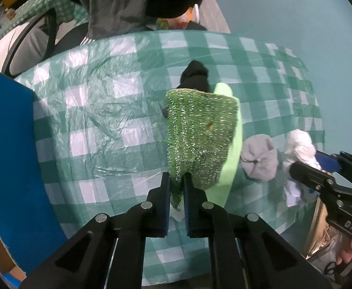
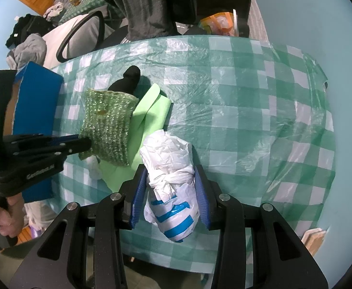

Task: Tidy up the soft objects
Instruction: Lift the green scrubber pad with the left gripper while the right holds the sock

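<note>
At the far left edge of the table stands the blue cardboard box (image 1: 9, 159), its side flush against the green-and-white checked plastic tablecloth (image 1: 99, 110). Just right of it, your left gripper (image 1: 177, 180) is clamped on the near corner of the glittery green knitted scouring cloth (image 1: 200, 134), which stands up from between the fingers and spreads wider toward the far side. In the right wrist view the same cloth hangs tilted above the tablecloth, pinched at its near left corner. Beyond it, on the far side, the rolled black sock (image 1: 195, 75) lies on the tablecloth, and the folded light green microfibre cloth (image 1: 231, 159) lies under and just right of the scouring cloth. Further right, the grey fuzzy bundle (image 1: 260, 160) sits on the tablecloth beside the crumpled white plastic bag with blue stripes (image 2: 171, 187). Your right gripper (image 2: 171, 185) holds that bag: both blue pads press its sides, the knotted white part reaching past the fingertips toward the far side and the striped end near the camera. The bag touches the light green cloth on its left.
</note>
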### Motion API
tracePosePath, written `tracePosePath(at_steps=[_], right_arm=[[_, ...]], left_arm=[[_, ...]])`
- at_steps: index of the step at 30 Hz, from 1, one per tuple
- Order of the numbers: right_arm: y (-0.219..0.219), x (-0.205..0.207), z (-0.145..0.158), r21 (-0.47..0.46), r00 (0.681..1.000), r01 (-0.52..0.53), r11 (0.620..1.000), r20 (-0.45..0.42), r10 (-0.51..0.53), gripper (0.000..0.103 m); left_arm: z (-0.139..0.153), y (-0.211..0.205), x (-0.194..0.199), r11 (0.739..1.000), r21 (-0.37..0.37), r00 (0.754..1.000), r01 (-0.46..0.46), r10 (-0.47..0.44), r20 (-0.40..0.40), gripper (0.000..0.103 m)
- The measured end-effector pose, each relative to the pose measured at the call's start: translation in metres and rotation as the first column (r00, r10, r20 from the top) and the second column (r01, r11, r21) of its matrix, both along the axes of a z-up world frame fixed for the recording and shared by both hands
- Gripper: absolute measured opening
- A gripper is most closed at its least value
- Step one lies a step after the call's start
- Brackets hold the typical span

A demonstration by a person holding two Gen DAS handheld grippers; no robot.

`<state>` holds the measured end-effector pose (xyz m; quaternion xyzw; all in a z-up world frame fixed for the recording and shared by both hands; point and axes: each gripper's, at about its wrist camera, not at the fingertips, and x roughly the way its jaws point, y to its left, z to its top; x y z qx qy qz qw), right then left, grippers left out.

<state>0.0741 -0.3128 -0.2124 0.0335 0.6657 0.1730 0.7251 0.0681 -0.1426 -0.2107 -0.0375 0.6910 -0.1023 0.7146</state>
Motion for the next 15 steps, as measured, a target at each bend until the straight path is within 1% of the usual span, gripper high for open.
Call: tracePosePath(at_steps=[10,15], right_arm=[[0.001,-0.004,0.008,0.014,1.000,0.021,1.000,0.015,-0.021,0.038],[0.002,-0.006,0.015,0.018,0.999,0.028,0.999,0.027,-0.029,0.038]], left_arm=[[0.030,-0.006,-0.008,0.998,-0.024,0.996,0.057,-0.055,0.070,0.006],[0.043,-0.008,-0.012,0.996,-0.024,0.991,0.088,-0.085,0.106,0.006]])
